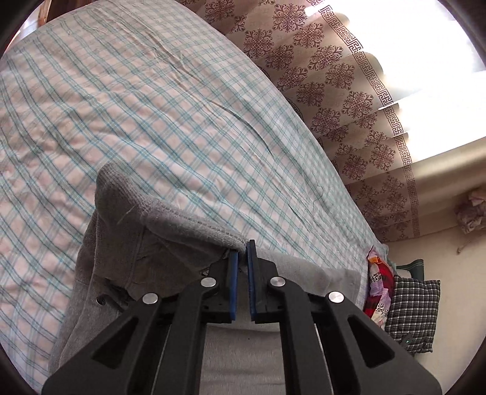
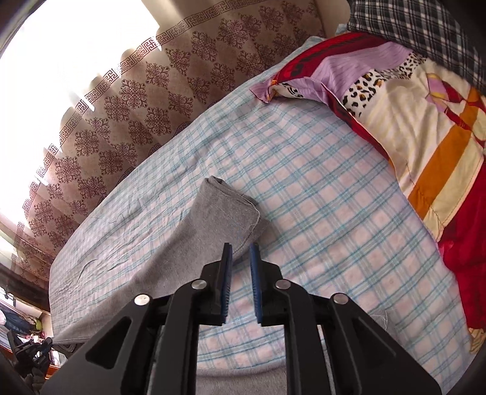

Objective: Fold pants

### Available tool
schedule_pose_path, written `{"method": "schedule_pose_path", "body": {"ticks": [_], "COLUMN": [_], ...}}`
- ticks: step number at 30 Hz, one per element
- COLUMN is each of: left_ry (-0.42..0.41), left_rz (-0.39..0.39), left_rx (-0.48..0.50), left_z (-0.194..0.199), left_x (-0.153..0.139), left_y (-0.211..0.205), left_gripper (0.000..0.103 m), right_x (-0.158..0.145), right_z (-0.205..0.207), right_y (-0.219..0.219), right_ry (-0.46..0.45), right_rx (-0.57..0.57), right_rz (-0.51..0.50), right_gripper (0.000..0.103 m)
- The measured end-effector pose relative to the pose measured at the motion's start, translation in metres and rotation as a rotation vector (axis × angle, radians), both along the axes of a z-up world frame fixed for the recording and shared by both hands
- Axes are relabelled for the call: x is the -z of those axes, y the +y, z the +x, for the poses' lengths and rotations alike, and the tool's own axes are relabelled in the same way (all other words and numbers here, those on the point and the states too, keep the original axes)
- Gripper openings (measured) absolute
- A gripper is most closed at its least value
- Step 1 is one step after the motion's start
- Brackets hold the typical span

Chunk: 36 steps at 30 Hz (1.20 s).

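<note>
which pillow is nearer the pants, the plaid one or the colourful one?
The colourful patchwork pillow: red, lilac, orange and leopard patches, lying on the checked sheet just beyond the grey pants. The black-and-white plaid pillow sits behind it, farther away.

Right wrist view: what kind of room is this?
Most likely a bedroom: a bed under a checked sheet, a patchwork quilt and plaid pillow at one end, and a patterned curtain beside it.

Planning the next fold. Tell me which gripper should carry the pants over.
Left. The left gripper already pinches the waistband of the grey pants, lifted off the plaid bedsheet. The right gripper grips only the leg end.
</note>
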State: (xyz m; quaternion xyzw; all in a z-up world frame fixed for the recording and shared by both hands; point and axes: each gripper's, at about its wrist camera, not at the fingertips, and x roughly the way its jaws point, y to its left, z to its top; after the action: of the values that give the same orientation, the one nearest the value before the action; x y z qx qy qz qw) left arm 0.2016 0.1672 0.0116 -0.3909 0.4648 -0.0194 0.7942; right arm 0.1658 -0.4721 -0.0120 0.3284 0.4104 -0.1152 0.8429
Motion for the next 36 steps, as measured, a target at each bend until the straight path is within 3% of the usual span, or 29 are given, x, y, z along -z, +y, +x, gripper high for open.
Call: {"method": "schedule_pose_path", "body": {"ticks": [1,8,16,17,18,21,23,26,30,36], "left_ry": [-0.004,-0.006,-0.004,-0.005,-0.005,-0.005,-0.007,-0.021,-0.047,-0.089], "left_rz": [-0.002,0.008,0.016,0.016,0.017,0.022,0.025,0.03,0.032,0.034], "left_rx": [0.005,0.031,0.03,0.031,0.032,0.033,0.033,0.031,0.031,0.047], "left_z": [-0.004,-0.025,-0.032,-0.032,-0.032,-0.032,-0.032,-0.032,-0.039,-0.063], "left_x": [-0.002,-0.01,-0.01,-0.01,-0.01,-0.011,-0.012,-0.017,-0.026,-0.041], "left_y": [-0.001,-0.009,-0.01,-0.01,-0.01,-0.01,-0.01,-0.009,-0.006,0.002], "left_gripper": [0.005,0.005,0.005,0.005,0.005,0.005,0.005,0.005,0.005,0.005], "right_x": [0.012,0.073,0.095,0.096,0.095,0.08,0.06,0.025,-0.02,-0.071], "right_z": [-0.002,0.021,0.082,0.087,0.091,0.099,0.099,0.087,0.064,-0.002], "right_y": [-0.002,-0.007,-0.006,-0.006,-0.006,-0.004,-0.002,-0.003,-0.012,-0.026], "right_ry": [0.012,0.028,0.053,0.062,0.07,0.067,0.044,-0.003,-0.08,-0.158], "right_rx": [0.015,0.063,0.108,0.115,0.118,0.092,0.063,0.04,0.031,0.025], "right_rz": [0.038,0.272,0.281,0.269,0.252,0.214,0.16,0.092,0.073,0.038], "right_gripper": [0.047,0.048,0.048,0.043,0.03,0.015,0.013,0.012,0.011,0.011]}}
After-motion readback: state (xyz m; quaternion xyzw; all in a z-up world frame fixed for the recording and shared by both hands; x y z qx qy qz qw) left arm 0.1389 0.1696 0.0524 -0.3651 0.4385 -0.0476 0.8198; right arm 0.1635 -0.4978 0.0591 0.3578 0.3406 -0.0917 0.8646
